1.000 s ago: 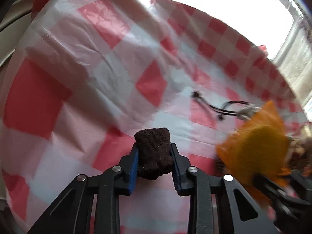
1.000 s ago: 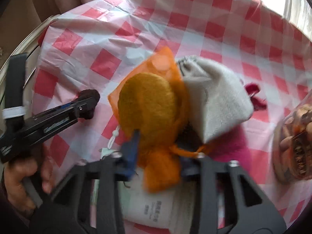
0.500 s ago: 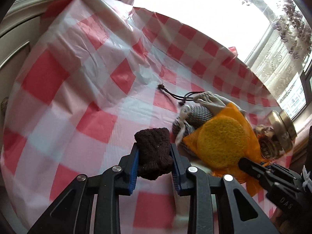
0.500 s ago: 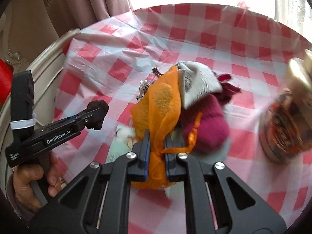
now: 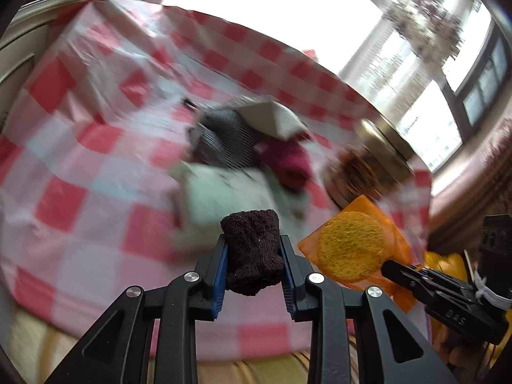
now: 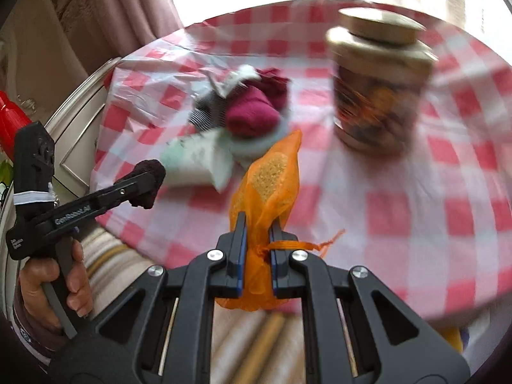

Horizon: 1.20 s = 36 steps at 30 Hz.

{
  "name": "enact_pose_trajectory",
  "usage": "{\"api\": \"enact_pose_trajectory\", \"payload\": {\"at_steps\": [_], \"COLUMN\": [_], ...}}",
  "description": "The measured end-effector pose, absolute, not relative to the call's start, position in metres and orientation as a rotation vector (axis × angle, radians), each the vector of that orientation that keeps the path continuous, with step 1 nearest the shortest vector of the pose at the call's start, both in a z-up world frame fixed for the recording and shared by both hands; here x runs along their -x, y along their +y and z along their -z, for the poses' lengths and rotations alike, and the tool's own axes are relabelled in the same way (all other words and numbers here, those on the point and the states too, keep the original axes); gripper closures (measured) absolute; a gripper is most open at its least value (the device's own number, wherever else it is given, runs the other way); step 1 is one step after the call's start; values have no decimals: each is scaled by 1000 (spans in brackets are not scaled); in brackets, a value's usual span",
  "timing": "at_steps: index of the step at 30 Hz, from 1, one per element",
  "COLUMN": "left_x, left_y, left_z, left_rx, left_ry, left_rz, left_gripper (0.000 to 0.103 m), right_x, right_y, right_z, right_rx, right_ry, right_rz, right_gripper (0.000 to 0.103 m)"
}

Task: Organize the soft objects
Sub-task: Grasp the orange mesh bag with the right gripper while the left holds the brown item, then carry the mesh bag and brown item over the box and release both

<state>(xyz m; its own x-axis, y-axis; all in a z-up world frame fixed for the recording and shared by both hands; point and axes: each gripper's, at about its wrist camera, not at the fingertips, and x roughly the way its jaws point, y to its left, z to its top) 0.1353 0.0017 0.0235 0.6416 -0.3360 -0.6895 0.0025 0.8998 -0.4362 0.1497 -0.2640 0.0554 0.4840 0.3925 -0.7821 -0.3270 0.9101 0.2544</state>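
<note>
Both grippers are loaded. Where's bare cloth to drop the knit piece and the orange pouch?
Bare checked tablecloth lies in front of the jar, out to the table's right edge. In the left wrist view the cloth left of the pile is open too. Crowded: pile and jar, mid-table.

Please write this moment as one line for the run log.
left claw: shut on dark brown knitted sock | right claw: shut on orange mesh pouch | remaining soft pile: on red-white checked tablecloth
</note>
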Motion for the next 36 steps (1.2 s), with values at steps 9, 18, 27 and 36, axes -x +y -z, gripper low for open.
{"api": "enact_pose_trajectory", "payload": {"at_steps": [9, 18, 27, 36], "left_x": [-102, -77, -54, -46], "left_y": [-88, -178, -255, -287], "left_z": [-29, -30, -30, -21], "left_rx": [367, 263, 172, 125], "left_ry": [926, 988, 1046, 1128], "left_rz": [404, 591, 775, 882], "left_gripper": [72, 72, 71, 31], "right_x": [-93, -45, -7, -4], "right_y": [-368, -449, -504, -510], "right_z": [-46, -32, -11, 12], "right_rx": [-165, -217, -207, -187], "right_ry": [1021, 1072, 1163, 1255], "right_rz": [-266, -82, 69, 129], "right_gripper": [89, 89, 89, 39]}}
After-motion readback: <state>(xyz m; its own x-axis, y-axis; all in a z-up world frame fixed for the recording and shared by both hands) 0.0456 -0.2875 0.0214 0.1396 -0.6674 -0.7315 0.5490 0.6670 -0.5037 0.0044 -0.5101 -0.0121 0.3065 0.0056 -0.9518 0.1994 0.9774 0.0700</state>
